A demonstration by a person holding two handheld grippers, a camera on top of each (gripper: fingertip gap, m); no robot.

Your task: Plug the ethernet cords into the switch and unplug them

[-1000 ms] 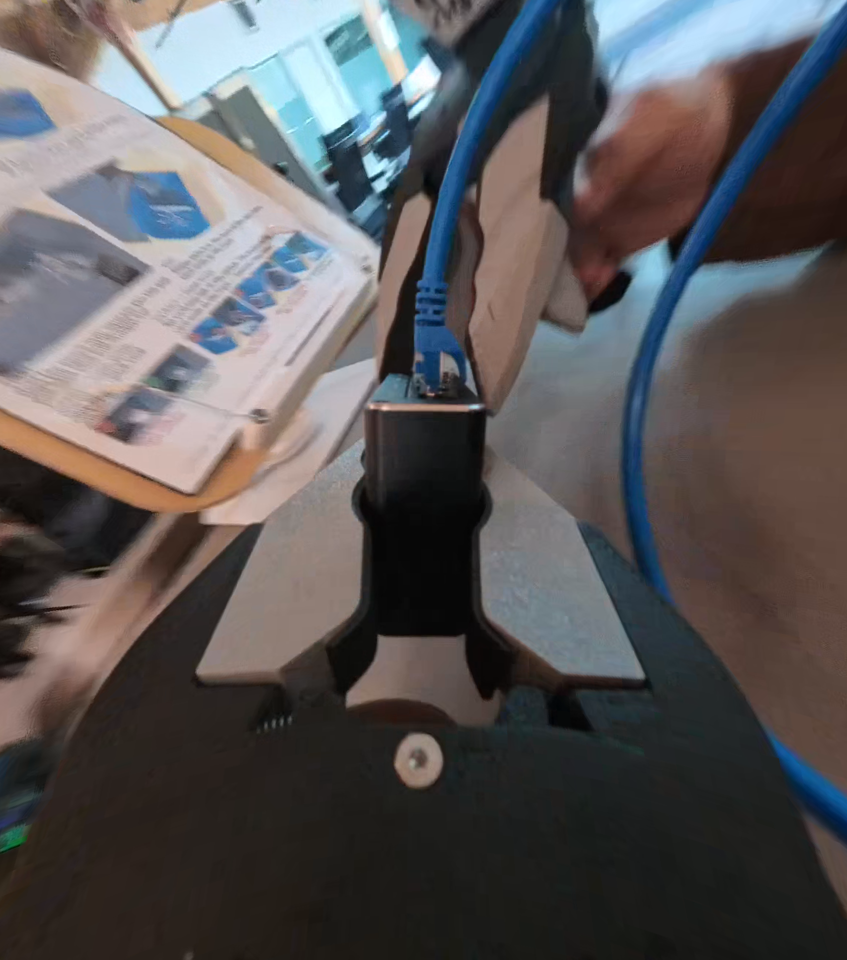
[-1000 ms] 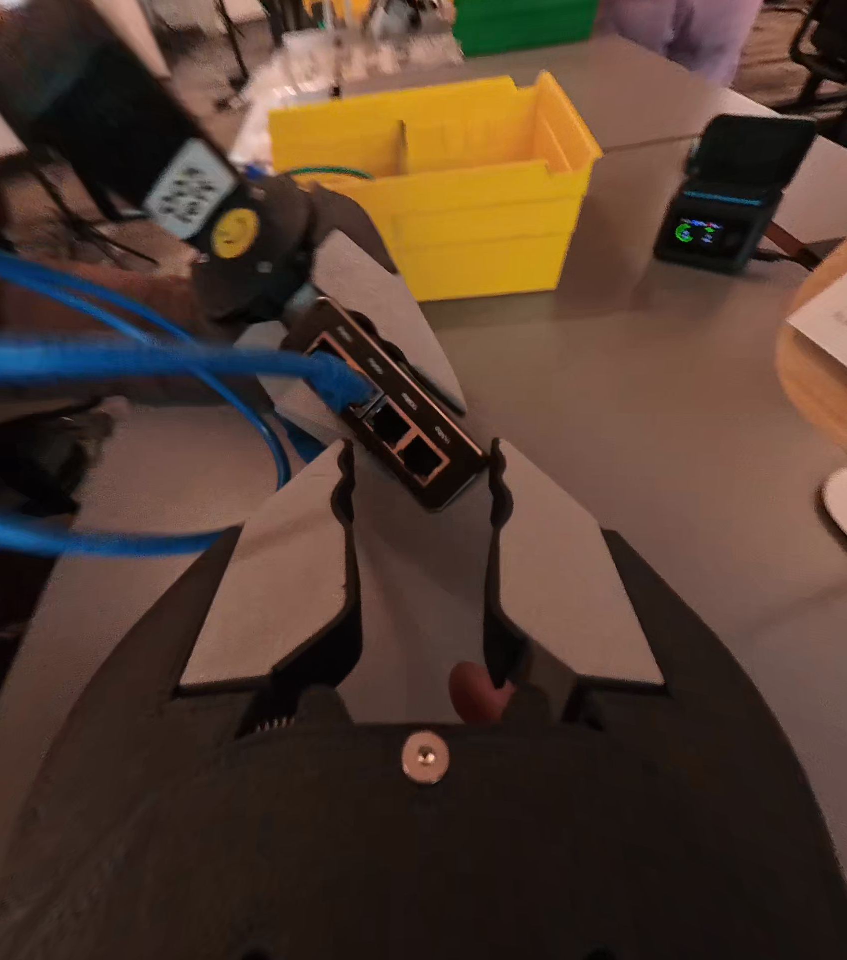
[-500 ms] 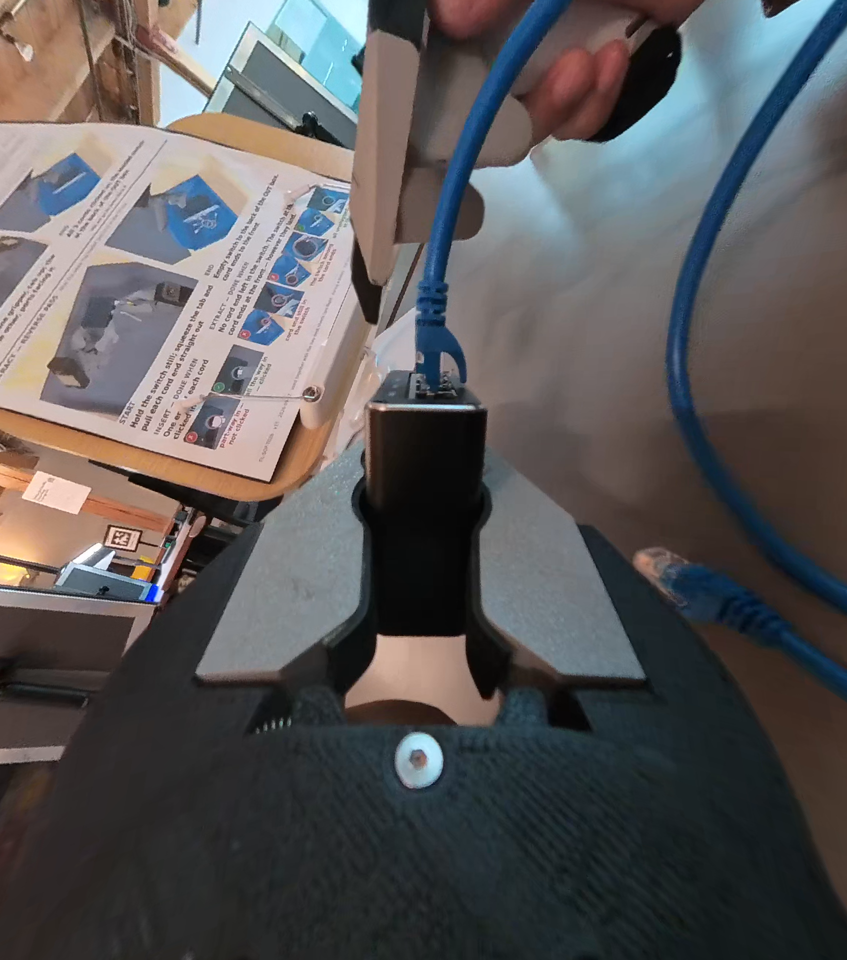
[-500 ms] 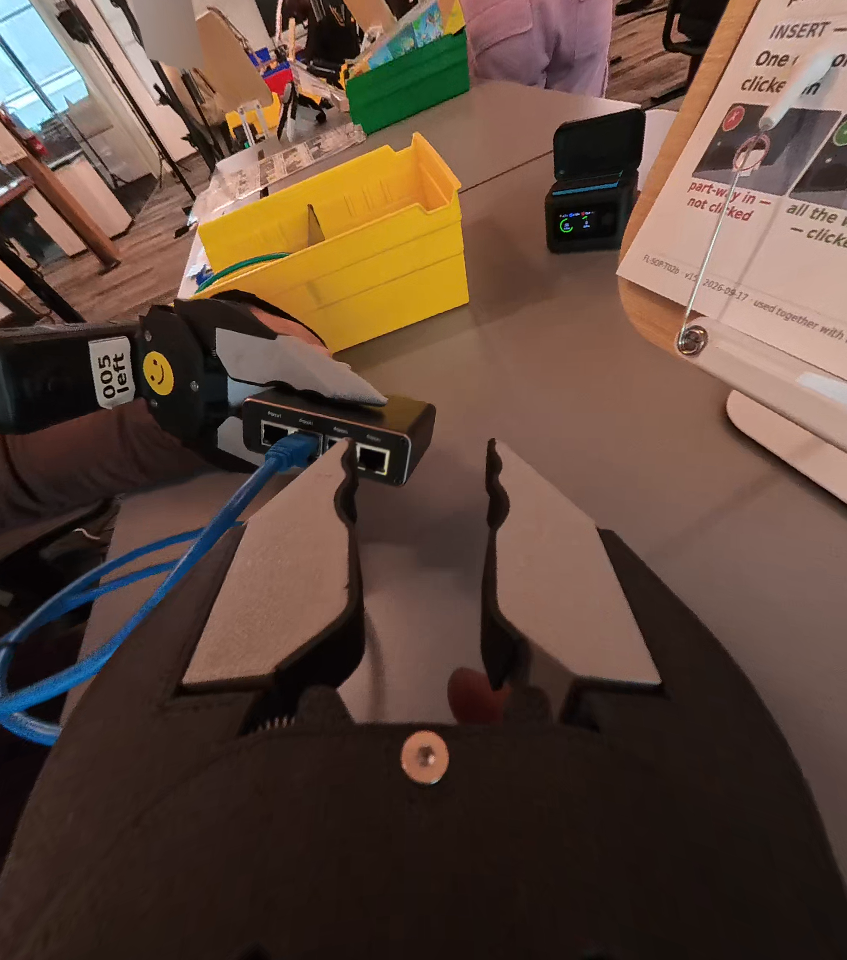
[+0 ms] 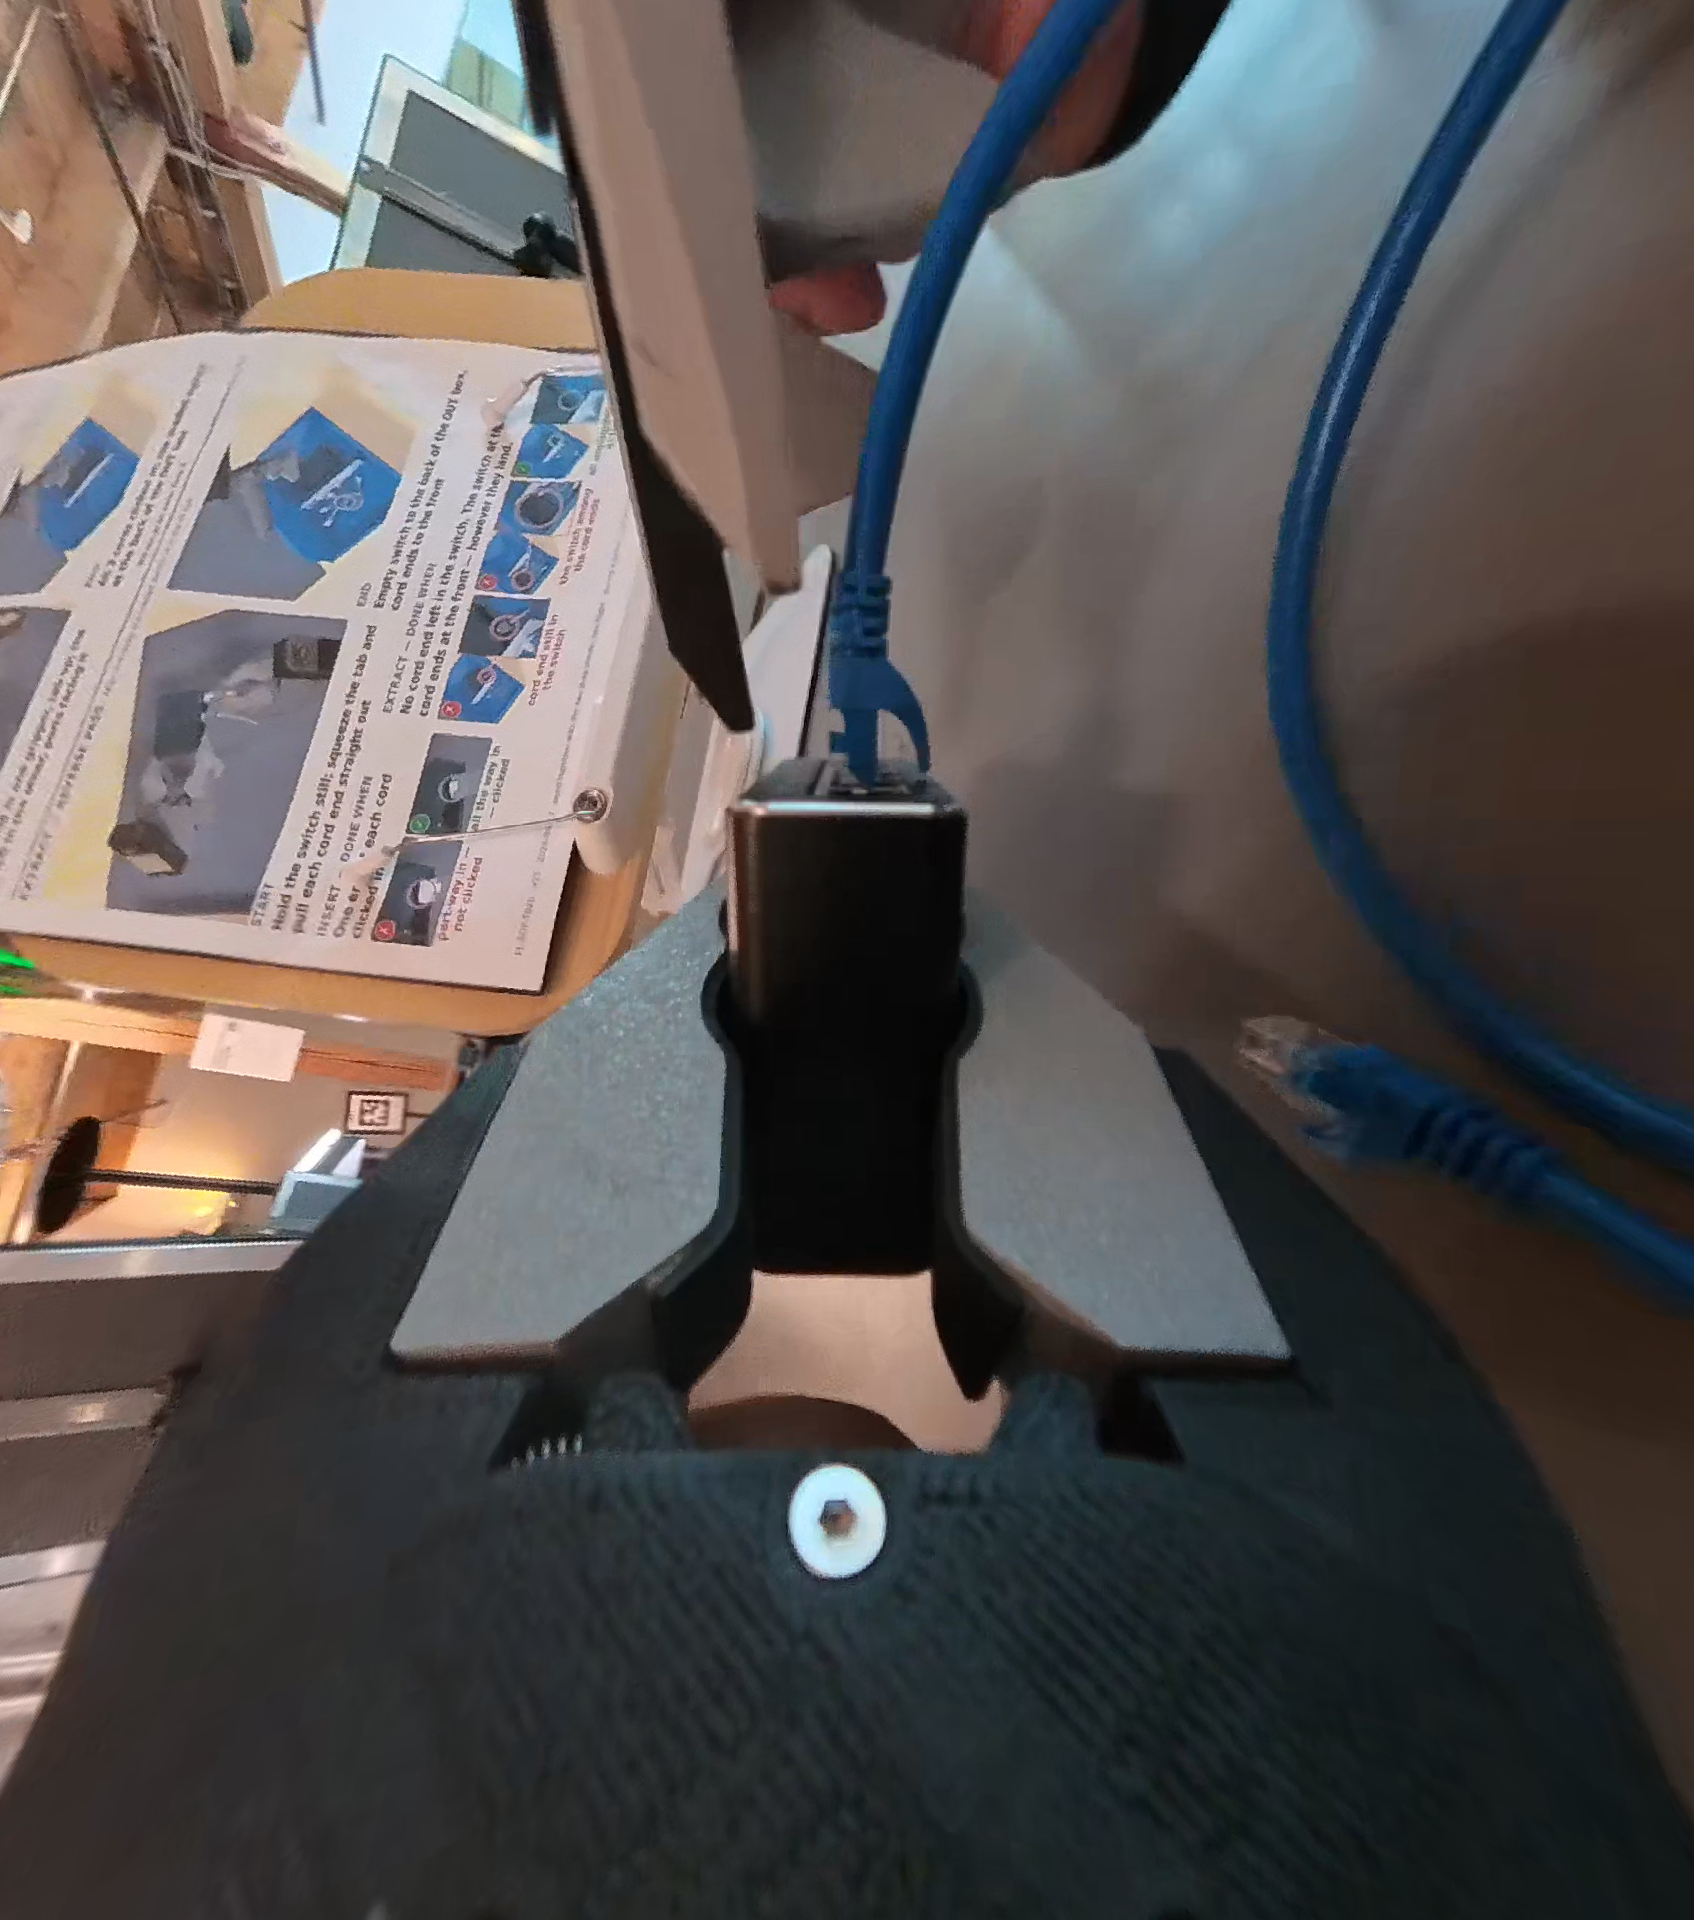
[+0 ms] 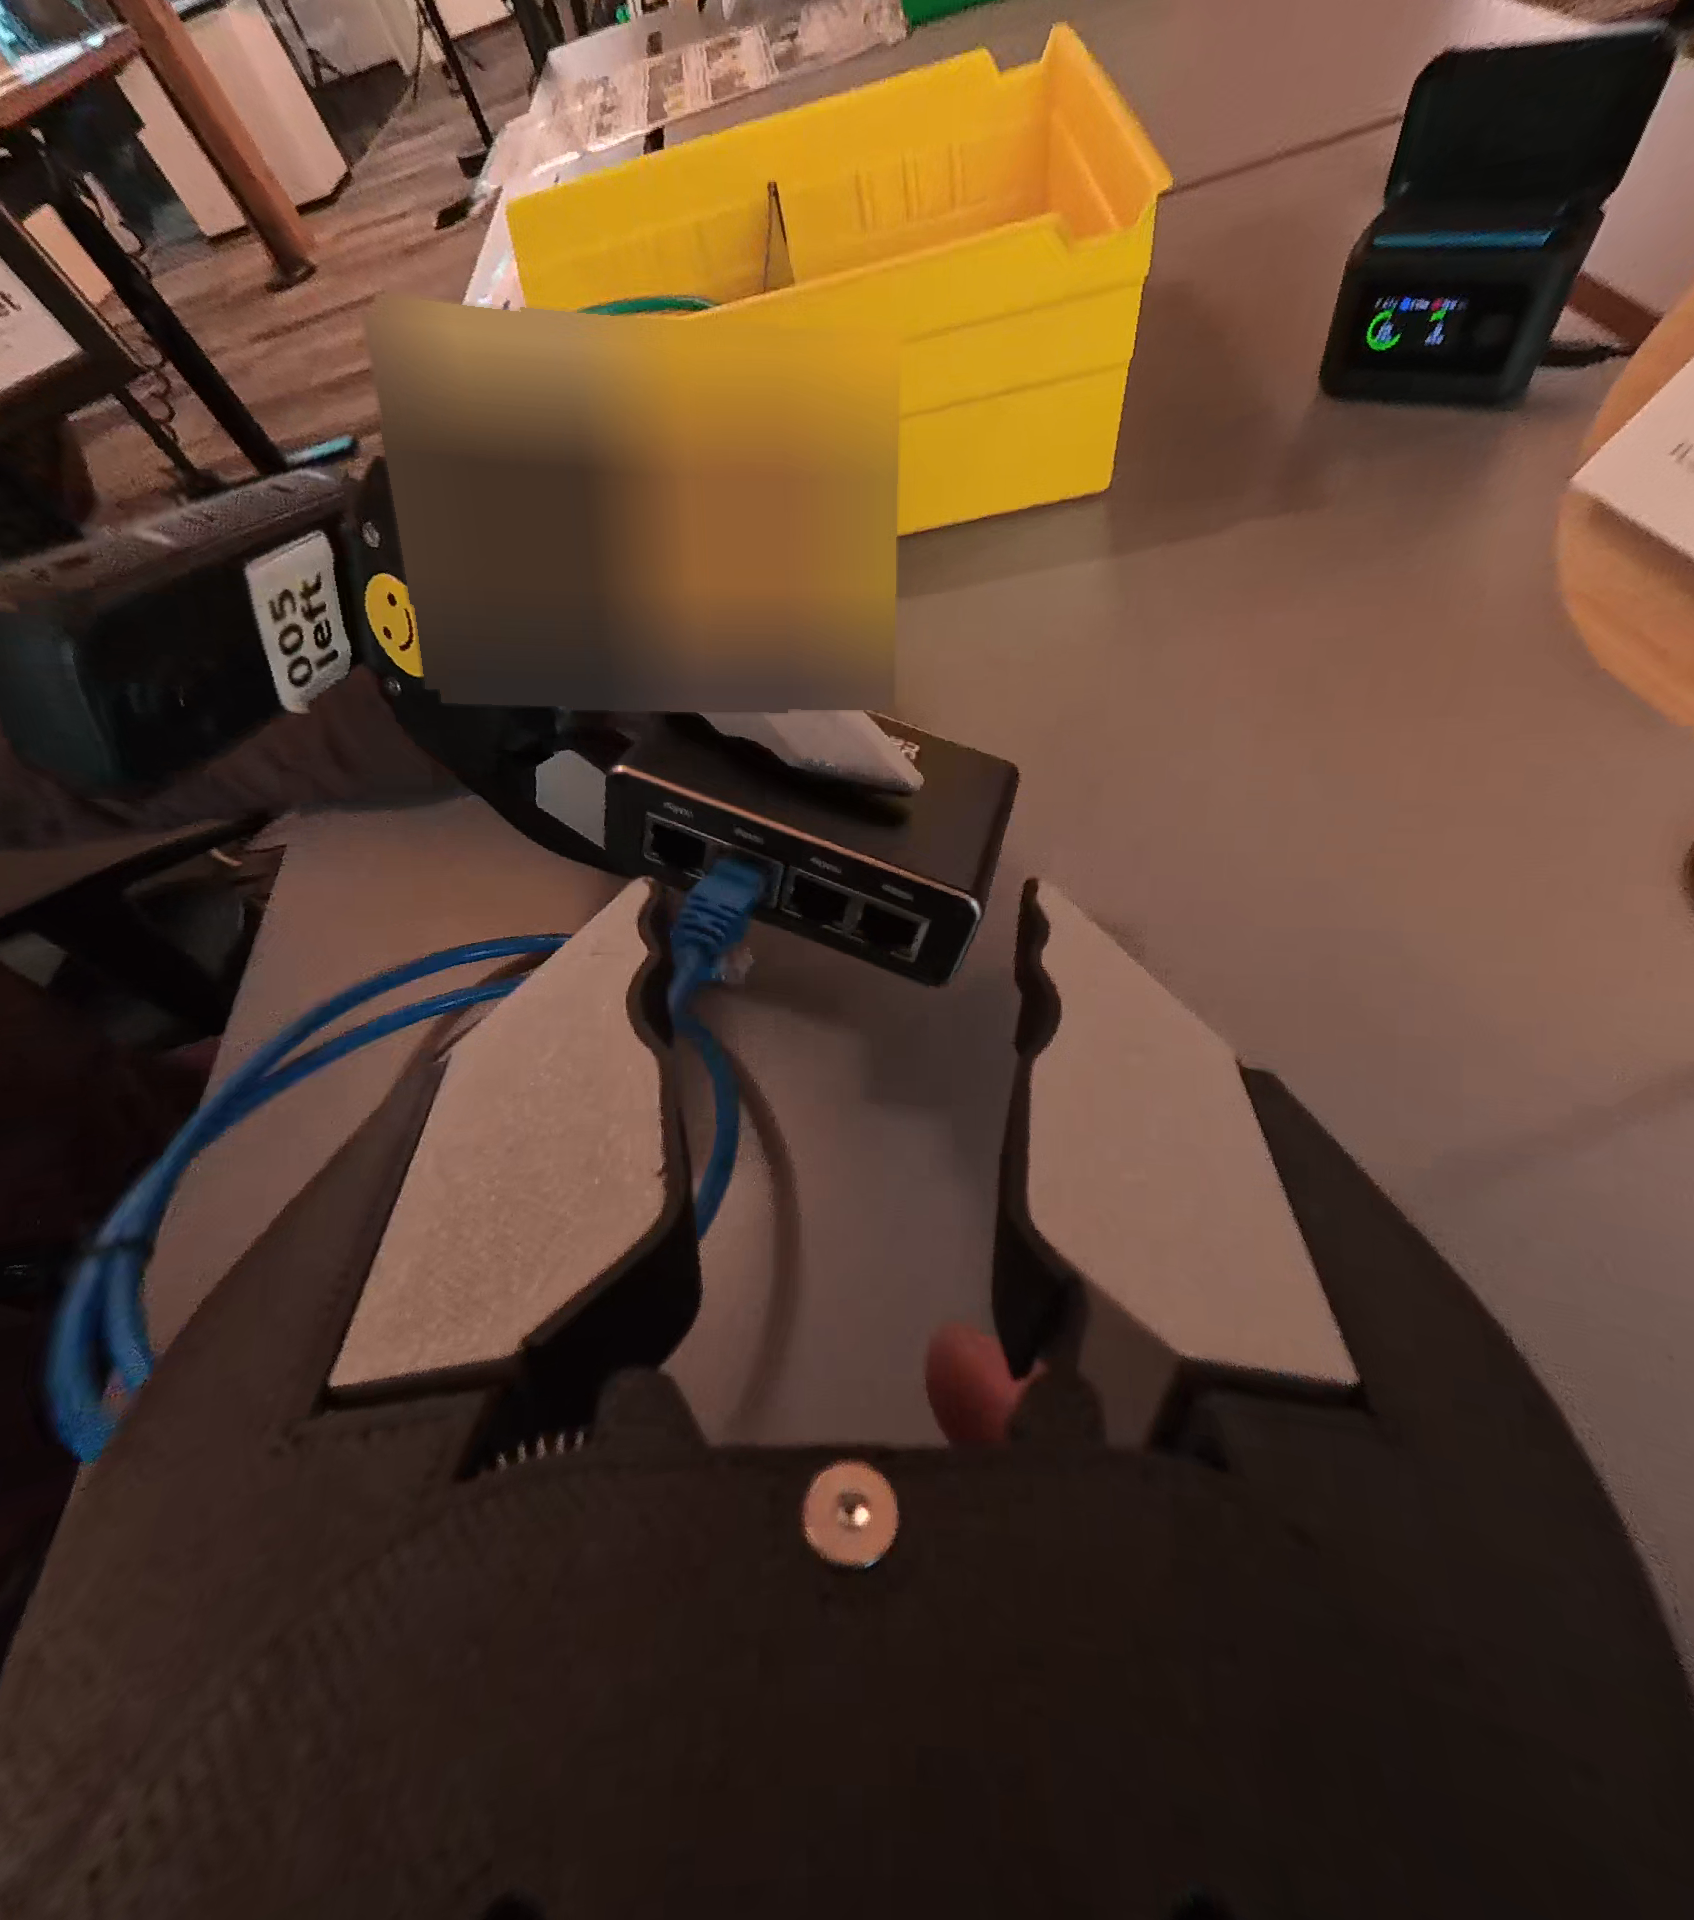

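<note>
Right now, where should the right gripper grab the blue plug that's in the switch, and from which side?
Grip the ribbed boot of the blue plug, coming straight at the port face of the switch. The open right gripper already faces it, while the left gripper clamps the switch.

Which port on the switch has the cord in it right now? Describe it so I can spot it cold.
Find the yellow bin on the grey table; just in front lies the black switch, clamped by the left gripper. Its front face shows four ports in a row. The occupied port is second from the left, the only one holding a blue plug.
</note>
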